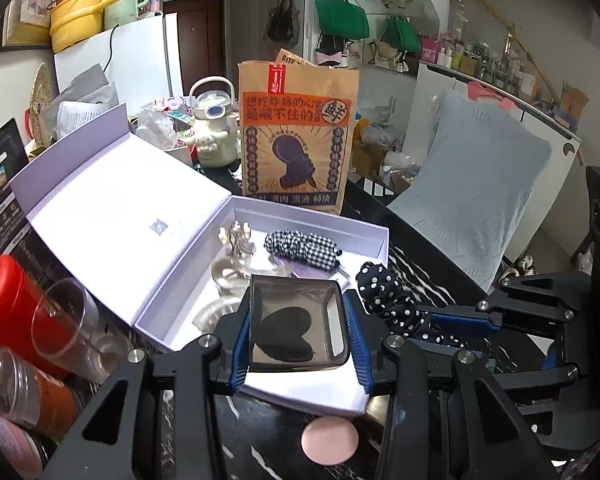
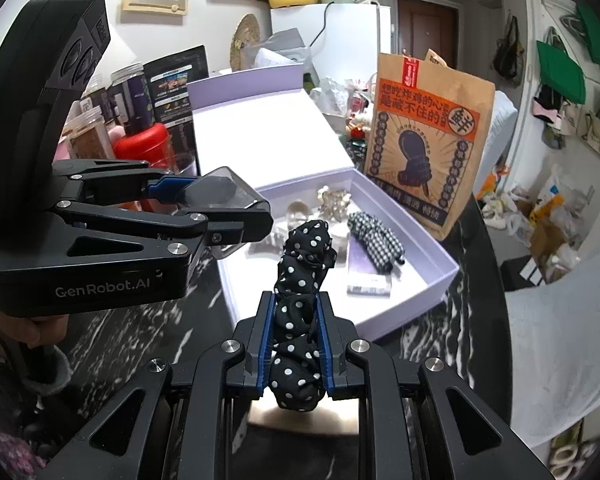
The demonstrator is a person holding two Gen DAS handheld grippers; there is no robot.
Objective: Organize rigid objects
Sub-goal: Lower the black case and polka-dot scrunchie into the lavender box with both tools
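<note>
Ahead of both my grippers lies the open lilac cardboard box (image 2: pixel 428 292), long axis running away from me, already holding clips and a checked scrunchie. My left gripper (image 1: pixel 298 334) is clamped on a smoky square transparent case (image 1: pixel 296 320) right over the near box edge, nearer than the right. My right gripper (image 2: pixel 296 344) pinches a black polka-dot fabric headband (image 2: pixel 300 292), box just beyond it.
</note>
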